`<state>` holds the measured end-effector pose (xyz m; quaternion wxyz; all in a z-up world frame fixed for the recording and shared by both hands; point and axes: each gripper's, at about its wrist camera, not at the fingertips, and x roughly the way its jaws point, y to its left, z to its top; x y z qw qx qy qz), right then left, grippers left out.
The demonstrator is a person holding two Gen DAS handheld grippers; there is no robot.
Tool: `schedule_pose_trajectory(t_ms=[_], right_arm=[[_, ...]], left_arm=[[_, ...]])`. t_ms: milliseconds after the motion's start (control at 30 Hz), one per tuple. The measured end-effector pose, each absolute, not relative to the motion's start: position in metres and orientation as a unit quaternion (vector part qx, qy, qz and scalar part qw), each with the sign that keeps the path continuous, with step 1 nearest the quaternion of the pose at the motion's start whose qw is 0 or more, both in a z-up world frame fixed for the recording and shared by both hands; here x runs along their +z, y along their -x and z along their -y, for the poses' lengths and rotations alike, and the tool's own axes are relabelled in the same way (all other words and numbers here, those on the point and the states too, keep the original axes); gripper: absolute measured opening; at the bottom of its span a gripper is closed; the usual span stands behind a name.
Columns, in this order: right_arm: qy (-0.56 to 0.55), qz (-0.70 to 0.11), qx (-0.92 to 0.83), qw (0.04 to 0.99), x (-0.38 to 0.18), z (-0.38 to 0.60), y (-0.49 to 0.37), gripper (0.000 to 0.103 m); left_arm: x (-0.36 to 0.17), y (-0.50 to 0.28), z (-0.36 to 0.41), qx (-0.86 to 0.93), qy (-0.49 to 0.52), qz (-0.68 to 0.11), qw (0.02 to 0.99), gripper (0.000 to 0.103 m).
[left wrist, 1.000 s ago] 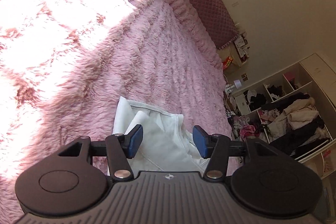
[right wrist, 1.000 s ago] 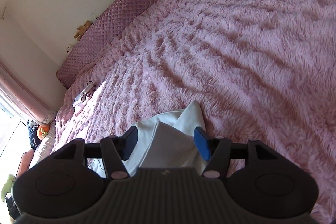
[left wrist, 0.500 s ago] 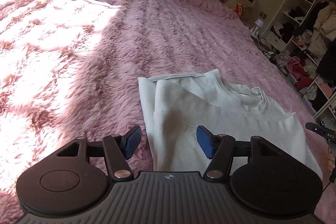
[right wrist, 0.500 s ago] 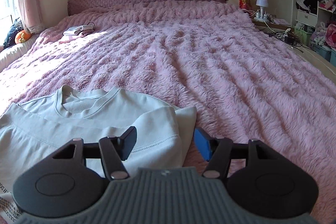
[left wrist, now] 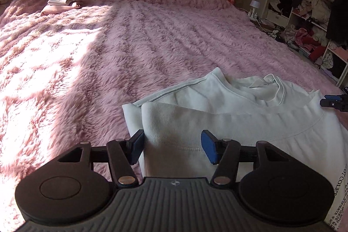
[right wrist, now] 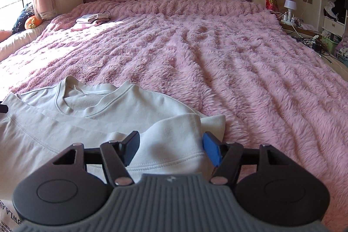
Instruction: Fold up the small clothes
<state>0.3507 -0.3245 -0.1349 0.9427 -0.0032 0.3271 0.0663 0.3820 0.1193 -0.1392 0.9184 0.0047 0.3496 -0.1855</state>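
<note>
Both tongs (left wrist: pixel 171 149) (right wrist: pixel 171 148) gape over a soft white sweatshirt (right wrist: pixel 134 108) on shaggy pink fur (right wrist: pixel 217 58).

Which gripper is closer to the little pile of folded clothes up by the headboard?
Left. The folded pile lies far up the bed on the left gripper's side; the right gripper sits at the white shirt's opposite edge, farther away.

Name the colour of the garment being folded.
White sweatshirt with black lettering near one edge; the right wrist view shows it best.
</note>
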Motion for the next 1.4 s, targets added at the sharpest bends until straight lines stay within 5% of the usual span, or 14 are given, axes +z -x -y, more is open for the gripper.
schedule_pose_trajectory(t_ms=[33,67,100,133,333,467,533,633,833,1067,1200,1400], right_arm=[[0.008,-0.327,0.067,0.942,-0.136,0.322,-0.352,0.057],[0.016,-0.327,0.067,0.942,-0.137,0.321,-0.353,0.044],[0.025,-0.333,0.065,0.940,-0.138,0.319,-0.354,0.033],[0.031,-0.339,0.062,0.938,-0.140,0.319,-0.356,0.010],[0.014,-0.306,0.044,0.951,-0.133,0.324,-0.350,0.007],[0.026,-0.315,-0.007,0.949,-0.142,0.319,-0.360,0.011],[0.013,-0.328,-0.012,0.945,-0.147,0.325,-0.364,0.025],[-0.024,-0.317,-0.008,0.948,-0.141,0.337,-0.353,0.027],[-0.083,-0.311,0.020,0.947,-0.119,0.361,-0.281,0.040],[-0.118,-0.342,0.045,0.931,-0.120,0.369,-0.178,0.042],[-0.127,-0.355,0.031,0.926,-0.133,0.367,-0.151,0.062],[-0.147,-0.355,0.021,0.923,-0.140,0.364,-0.149,0.063]], left_arm=[[-0.140,-0.380,-0.116,-0.186,-0.016,-0.345,0.920,0.044],[-0.140,-0.378,-0.113,-0.190,-0.026,-0.340,0.921,0.013],[-0.140,-0.375,-0.111,-0.186,-0.031,-0.333,0.924,0.009],[-0.139,-0.373,-0.110,-0.183,-0.035,-0.326,0.927,0.009],[-0.127,-0.363,-0.115,-0.139,0.013,-0.274,0.952,0.009],[-0.146,-0.390,-0.127,-0.090,0.057,-0.323,0.940,0.009],[-0.155,-0.394,-0.130,-0.095,0.071,-0.342,0.932,0.009],[-0.151,-0.390,-0.135,-0.101,0.071,-0.333,0.935,0.014],[-0.127,-0.362,-0.159,-0.115,0.094,-0.321,0.935,0.034],[-0.115,-0.262,-0.187,-0.159,0.145,-0.300,0.929,0.056],[-0.125,-0.220,-0.198,-0.177,0.189,-0.315,0.913,0.064],[-0.147,-0.212,-0.199,-0.158,0.206,-0.356,0.898,0.065]])
